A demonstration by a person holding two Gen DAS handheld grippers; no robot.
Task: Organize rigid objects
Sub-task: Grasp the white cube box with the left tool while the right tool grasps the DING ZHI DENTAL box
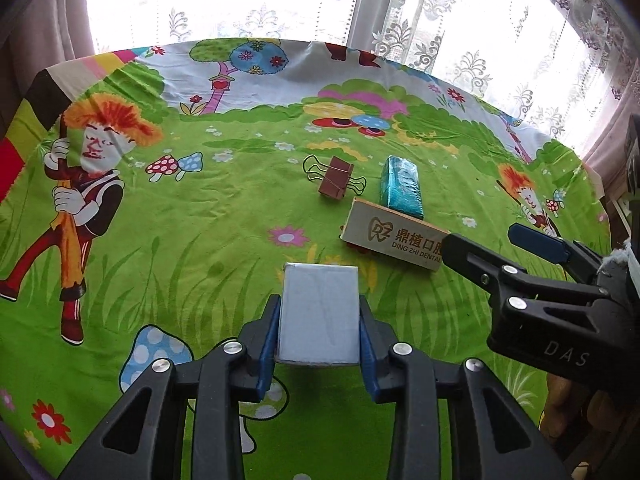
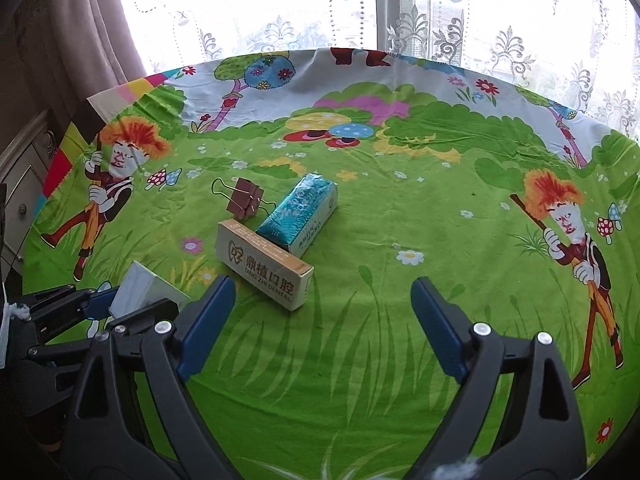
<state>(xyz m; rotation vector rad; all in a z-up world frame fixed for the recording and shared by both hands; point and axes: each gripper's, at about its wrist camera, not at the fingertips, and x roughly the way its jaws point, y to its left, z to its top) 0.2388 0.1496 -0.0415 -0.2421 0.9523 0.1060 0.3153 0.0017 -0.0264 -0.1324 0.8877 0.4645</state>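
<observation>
Left hand-held gripper (image 1: 319, 322) clamped on pale blue box (image 1: 318, 314); right hand-held gripper (image 2: 323, 322) spread wide, empty. Best lowered flat beside beige dental box (image 2: 264, 264), pads square.

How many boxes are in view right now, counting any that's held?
3. The pale blue box is clamped in the left gripper. The beige dental box lies mid-cloth. The teal box lies just behind it, touching. None looks hidden.
</observation>
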